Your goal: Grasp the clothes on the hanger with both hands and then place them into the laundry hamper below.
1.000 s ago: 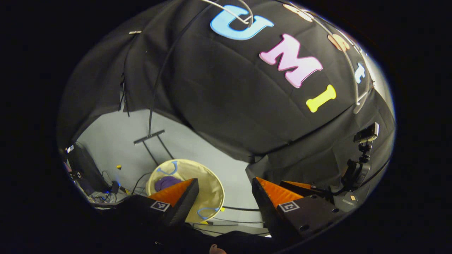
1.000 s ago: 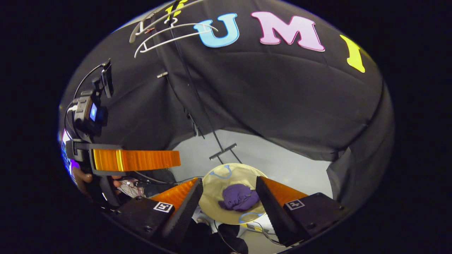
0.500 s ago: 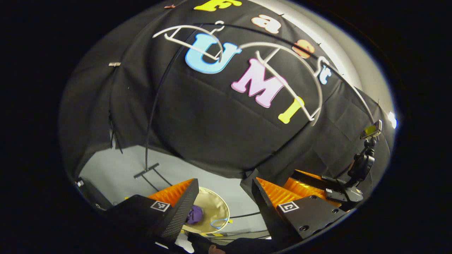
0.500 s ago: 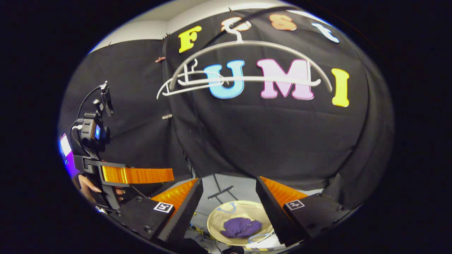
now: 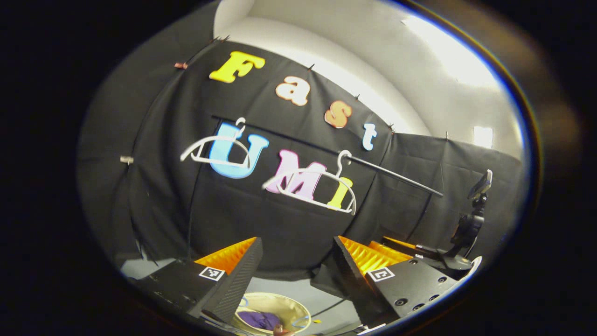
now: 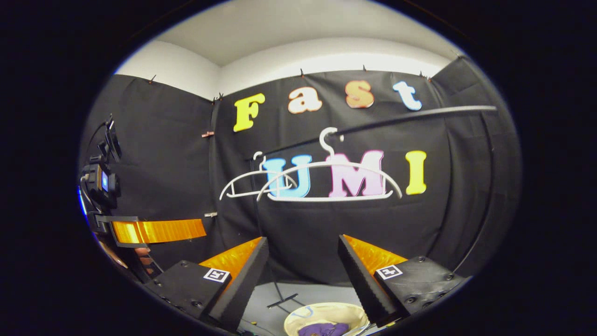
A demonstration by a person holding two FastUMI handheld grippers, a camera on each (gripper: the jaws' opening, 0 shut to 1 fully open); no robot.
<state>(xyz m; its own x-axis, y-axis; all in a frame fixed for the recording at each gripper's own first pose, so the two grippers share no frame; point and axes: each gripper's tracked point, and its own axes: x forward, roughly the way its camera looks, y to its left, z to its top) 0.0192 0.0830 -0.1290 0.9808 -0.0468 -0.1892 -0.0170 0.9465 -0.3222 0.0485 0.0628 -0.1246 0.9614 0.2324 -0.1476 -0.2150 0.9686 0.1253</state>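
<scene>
Both the left gripper (image 5: 296, 261) and the right gripper (image 6: 302, 261) have their jaws apart and empty. The purple clothes (image 6: 324, 329) lie in the laundry hamper (image 6: 298, 319) at six o'clock; two hangers (image 6: 333, 179) at twelve o'clock hang bare on the rail (image 6: 401, 119). The drop looks done, so drawing both grippers back slowly, clear of the hangers, seems wise.

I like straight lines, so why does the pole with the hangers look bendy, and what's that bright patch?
Right gripper view: the fisheye lens bows the rail and hangers. Left gripper view: a ceiling light glares white; the hamper sits dim at the bottom edge.
</scene>
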